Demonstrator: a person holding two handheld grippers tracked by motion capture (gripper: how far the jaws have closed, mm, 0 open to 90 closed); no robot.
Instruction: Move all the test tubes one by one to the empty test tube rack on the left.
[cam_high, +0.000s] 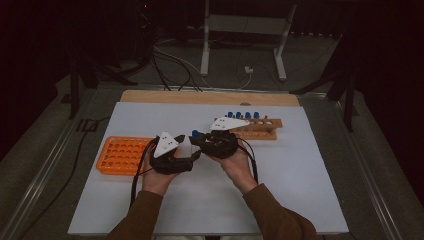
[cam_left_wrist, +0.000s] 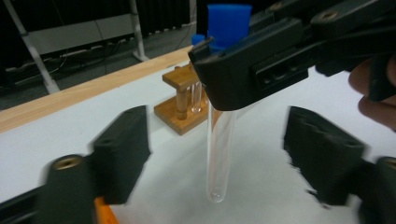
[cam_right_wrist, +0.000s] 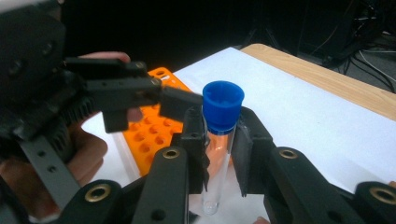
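Note:
A clear test tube (cam_right_wrist: 215, 179) with a blue cap (cam_right_wrist: 223, 105) stands upright between the jaws of my right gripper (cam_right_wrist: 218, 154), which is shut on it just below the cap. In the left gripper view the same tube (cam_left_wrist: 218, 168) hangs from the right gripper (cam_left_wrist: 252, 70), its round bottom just above the white table. My left gripper (cam_left_wrist: 222, 154) has a jaw on either side of the tube's lower part with clear gaps, so it is open. From above, the left gripper (cam_high: 196, 152) and right gripper (cam_high: 196, 137) meet at mid table.
An orange rack (cam_high: 122, 154) with several empty holes lies at the left, beside my left hand. A wooden rack (cam_high: 257, 127) holding several blue-capped tubes stands at the back right. The white table surface (cam_high: 210, 200) has a wooden strip (cam_high: 210, 97) along its far edge.

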